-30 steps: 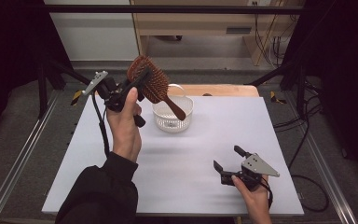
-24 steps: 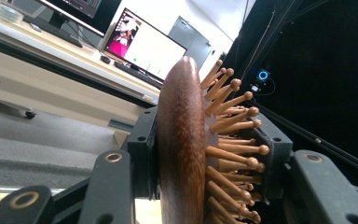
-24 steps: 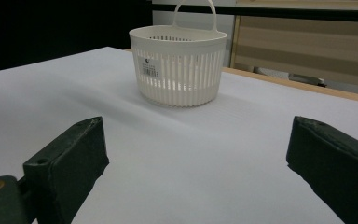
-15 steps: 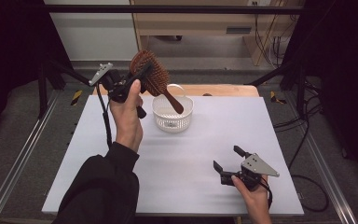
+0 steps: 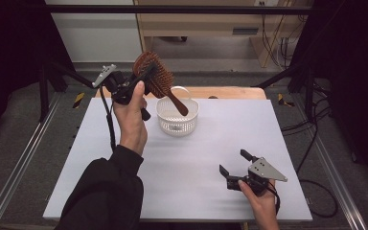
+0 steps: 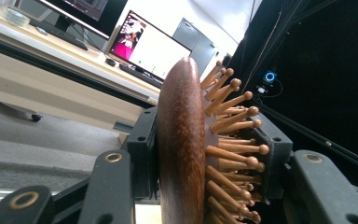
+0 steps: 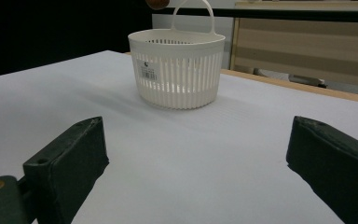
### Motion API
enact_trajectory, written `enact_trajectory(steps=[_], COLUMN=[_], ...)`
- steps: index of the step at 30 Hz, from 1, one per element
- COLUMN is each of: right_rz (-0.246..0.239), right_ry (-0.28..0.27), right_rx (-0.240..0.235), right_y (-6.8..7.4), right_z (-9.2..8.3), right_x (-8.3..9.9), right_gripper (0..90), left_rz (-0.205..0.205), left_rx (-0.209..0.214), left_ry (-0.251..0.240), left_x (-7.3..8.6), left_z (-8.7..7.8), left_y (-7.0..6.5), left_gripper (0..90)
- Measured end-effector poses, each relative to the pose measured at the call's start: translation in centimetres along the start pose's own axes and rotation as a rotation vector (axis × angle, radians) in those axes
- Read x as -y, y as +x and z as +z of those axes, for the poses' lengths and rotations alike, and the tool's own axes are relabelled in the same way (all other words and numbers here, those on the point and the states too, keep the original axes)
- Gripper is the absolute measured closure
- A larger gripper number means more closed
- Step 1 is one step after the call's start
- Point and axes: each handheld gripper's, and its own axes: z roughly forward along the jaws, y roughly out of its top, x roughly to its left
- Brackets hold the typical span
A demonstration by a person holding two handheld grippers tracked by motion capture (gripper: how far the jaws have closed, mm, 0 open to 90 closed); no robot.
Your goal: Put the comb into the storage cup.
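My left gripper [image 5: 143, 82] is raised above the table's far left and is shut on the head of a brown wooden hairbrush [image 5: 154, 76]. The brush handle slants down toward a white slatted basket [image 5: 178, 116] and ends over its opening. In the left gripper view the jaws clamp the brush head [image 6: 182, 154], one on its smooth back, one on its wooden bristles [image 6: 230, 140]. My right gripper [image 5: 233, 162] rests low near the front right of the table, open, with nothing between its pads. The right gripper view faces the basket [image 7: 177, 70], with the brush's handle tip [image 7: 157, 3] above its rim.
The white table top [image 5: 211, 148] has bare room between the basket and my right gripper. A wooden bench [image 5: 220, 92] borders the far edge. Metal rails [image 5: 24, 163] run along the left side, and cables [image 5: 311, 143] lie on the floor at right.
My left hand has shifted the brush slightly to the right, toward the basket, with the handle tip now over its opening. The right gripper has stayed put.
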Motion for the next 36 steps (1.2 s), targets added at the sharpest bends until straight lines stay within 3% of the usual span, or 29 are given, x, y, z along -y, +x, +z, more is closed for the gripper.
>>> enact_trajectory(steps=[23,36], right_rz=[0.008,0.014], right_ry=[-0.013,-0.027], right_rx=[-0.003,0.003], right_y=[-0.2,-0.2], right_z=[0.1,0.0], right_x=[-0.1,-0.3], right_gripper=[5.0,4.9], left_rz=[0.003,0.033], left_rx=[-0.029,-0.052], left_ry=[-0.015,-0.008], left_x=[0.5,1.5], left_z=[1.3,2.6], left_y=[1.0,0.8], left_gripper=[51.4,51.4])
